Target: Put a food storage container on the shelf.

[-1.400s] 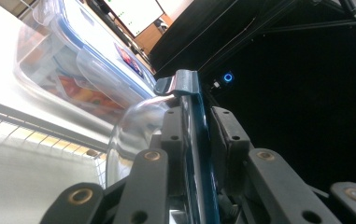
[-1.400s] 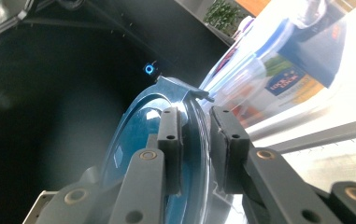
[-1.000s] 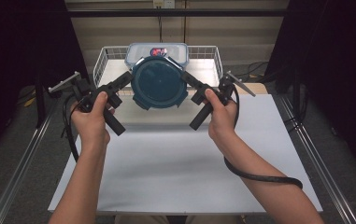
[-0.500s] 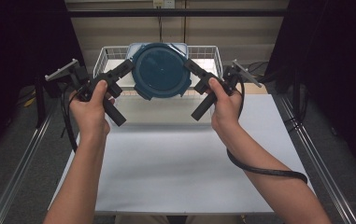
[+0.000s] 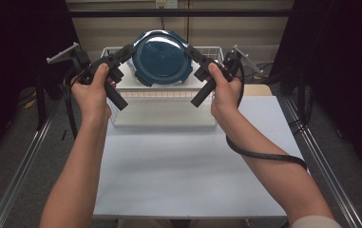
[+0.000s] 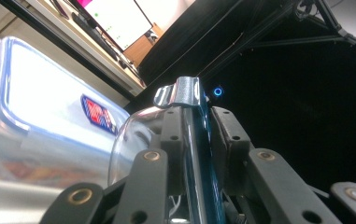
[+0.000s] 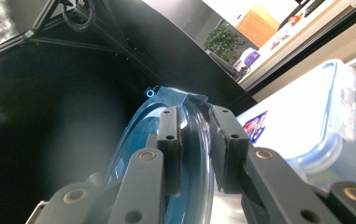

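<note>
Pinched by its thin rim between left gripper [image 5: 130,50] and right gripper [image 5: 191,51], held above wire basket [image 5: 103,51]: blue lid [image 5: 162,57] likely to slip, dropping onto clear container [image 6: 35,116].

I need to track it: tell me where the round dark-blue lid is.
High view: the round dark-blue lid is held up at top centre between the left gripper and right gripper, above the white wire basket.

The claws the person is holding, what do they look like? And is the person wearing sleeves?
Both claws, left claw and right claw, are black, built from jointed bars with round brassy pins and flat black pads. Each carries a grey three-cornered plate on top. A thick black cable trails from the right one in a loop. The forearms are bare; a light sleeve edge peeks in at the bottom.
</note>
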A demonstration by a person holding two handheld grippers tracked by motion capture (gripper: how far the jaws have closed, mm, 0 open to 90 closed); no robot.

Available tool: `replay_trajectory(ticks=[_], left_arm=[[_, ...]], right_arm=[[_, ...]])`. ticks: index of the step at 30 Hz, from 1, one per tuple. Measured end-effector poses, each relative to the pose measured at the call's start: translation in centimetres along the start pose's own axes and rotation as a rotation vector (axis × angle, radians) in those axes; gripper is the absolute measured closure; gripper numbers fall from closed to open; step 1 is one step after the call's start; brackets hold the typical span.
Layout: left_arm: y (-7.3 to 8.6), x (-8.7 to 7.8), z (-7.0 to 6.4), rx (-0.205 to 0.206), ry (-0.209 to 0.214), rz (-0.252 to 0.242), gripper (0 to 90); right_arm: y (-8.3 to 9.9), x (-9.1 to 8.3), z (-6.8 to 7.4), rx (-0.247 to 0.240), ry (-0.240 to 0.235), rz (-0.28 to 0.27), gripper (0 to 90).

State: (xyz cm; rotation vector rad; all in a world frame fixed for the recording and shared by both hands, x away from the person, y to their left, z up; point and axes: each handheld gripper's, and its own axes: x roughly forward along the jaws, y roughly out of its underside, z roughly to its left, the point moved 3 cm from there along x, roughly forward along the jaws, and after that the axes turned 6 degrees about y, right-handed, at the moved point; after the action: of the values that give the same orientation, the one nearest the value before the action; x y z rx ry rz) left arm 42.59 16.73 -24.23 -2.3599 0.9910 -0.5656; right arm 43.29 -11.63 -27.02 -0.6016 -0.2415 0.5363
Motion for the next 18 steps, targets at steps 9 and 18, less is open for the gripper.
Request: replay_trajectory(ticks=[9,18], left_arm=[[-2.3,2.8,2.2,-0.062,-0.013,-0.002,76.1],[-3.3,4.5,4.5,-0.086,-0.070,-0.001,75.7]], right_arm=[[-2.1,3.1,-0.3,0.031,0.037,-0.009,75.4],[-3.2,5.6,-0.8,0.052,0.089,-0.007,75.6]])
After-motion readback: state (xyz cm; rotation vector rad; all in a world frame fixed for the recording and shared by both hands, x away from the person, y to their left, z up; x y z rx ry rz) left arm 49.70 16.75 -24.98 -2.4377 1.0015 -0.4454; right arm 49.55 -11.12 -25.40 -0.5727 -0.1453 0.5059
